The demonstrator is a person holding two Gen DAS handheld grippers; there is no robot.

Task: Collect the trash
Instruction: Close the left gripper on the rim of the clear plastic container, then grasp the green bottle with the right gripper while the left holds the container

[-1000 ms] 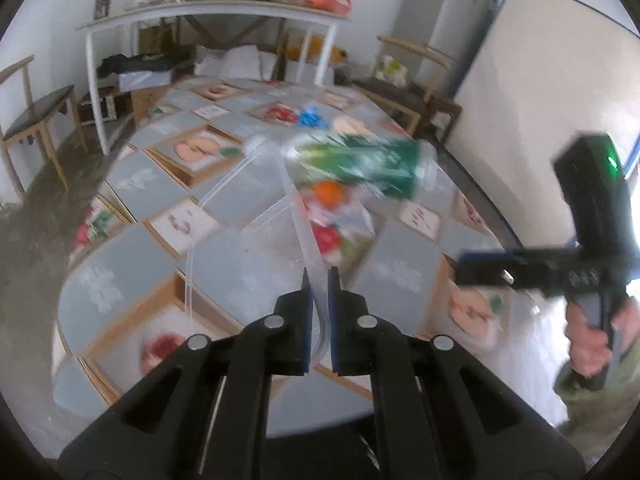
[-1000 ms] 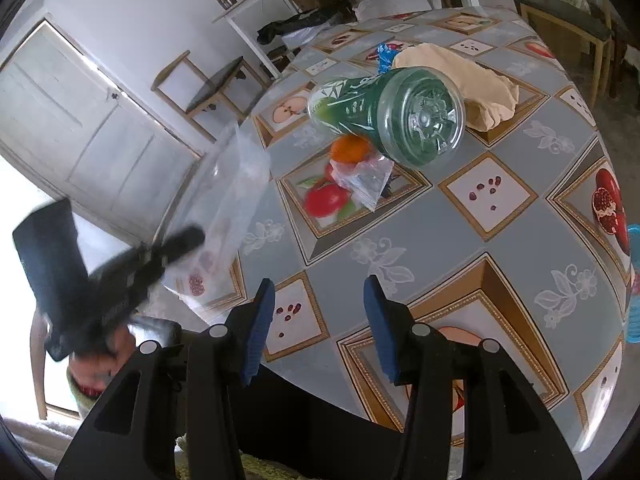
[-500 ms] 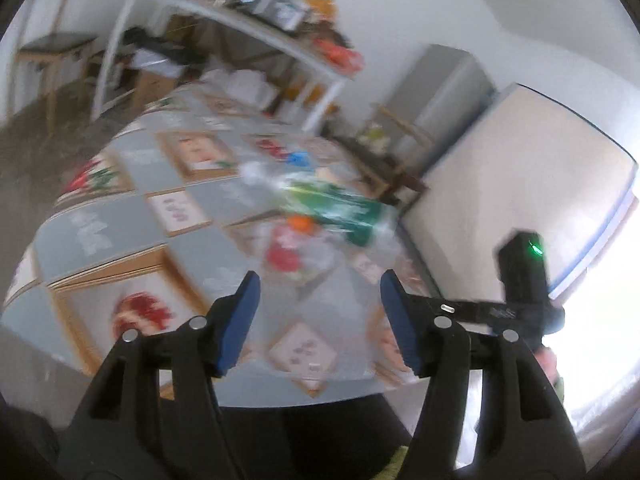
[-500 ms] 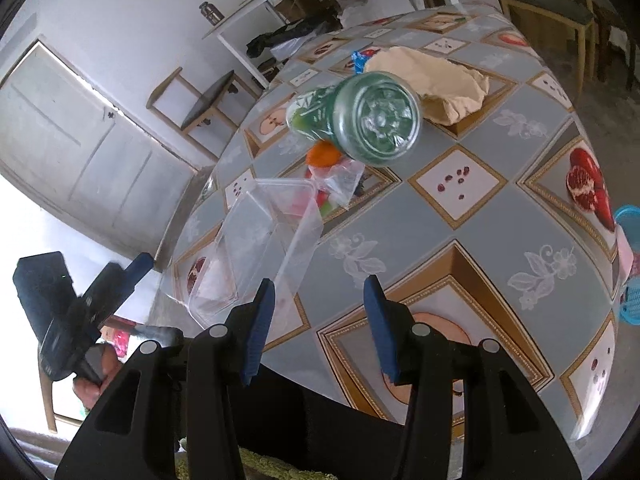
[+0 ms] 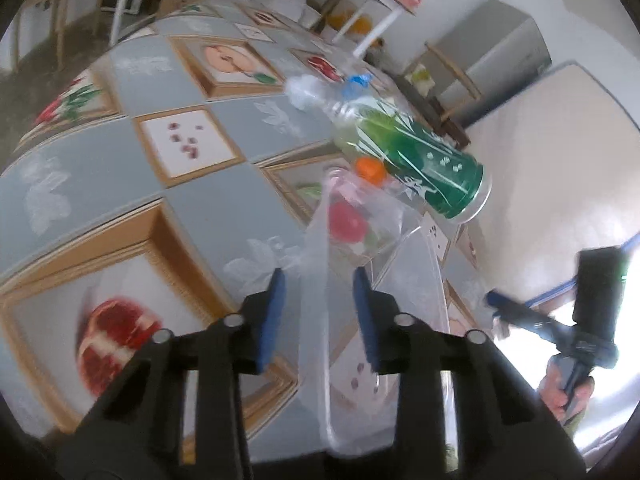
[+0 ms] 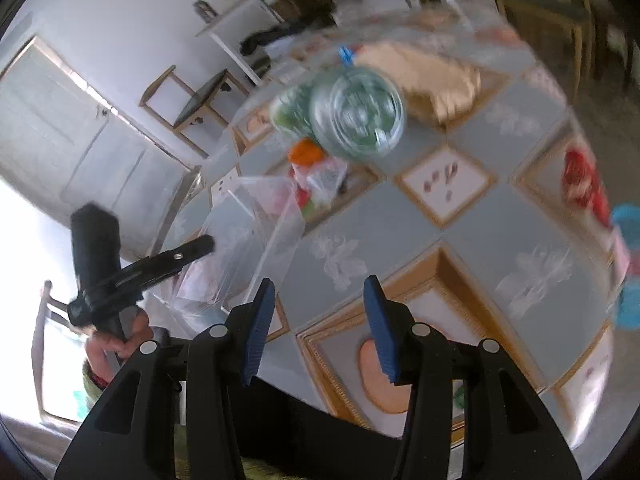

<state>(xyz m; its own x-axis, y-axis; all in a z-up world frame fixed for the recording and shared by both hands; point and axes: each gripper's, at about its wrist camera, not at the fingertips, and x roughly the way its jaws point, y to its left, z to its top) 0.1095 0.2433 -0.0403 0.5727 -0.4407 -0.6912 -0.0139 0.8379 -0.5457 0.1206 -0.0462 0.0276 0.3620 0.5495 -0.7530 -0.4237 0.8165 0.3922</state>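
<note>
A clear plastic container [image 5: 404,264] lies tipped at the near table edge. Its thin rim runs between the jaws of my left gripper [image 5: 319,302]; they are closing and the pads stand apart from it. In the right wrist view the same container [image 6: 248,232] shows with the left gripper [image 6: 200,245] at its side. Beyond it lie a small clear bag with red scraps [image 5: 348,220], an orange cap [image 5: 370,168] and a green bottle [image 5: 412,164] on its side. My right gripper [image 6: 320,312] is open over the tablecloth with nothing between its fingers.
The round table [image 5: 208,208] has a grey cloth with fruit prints. A tan paper bag [image 6: 432,80] and a blue wrapper [image 6: 346,56] lie behind the bottle. A blue object [image 6: 628,216] sits at the right edge. Chairs, a white shelf table and a cabinet ring the room.
My left gripper was shut on the clear container held up, then opened wide and let it drop to the table. It has since sunk toward the container and its jaws have narrowed.
</note>
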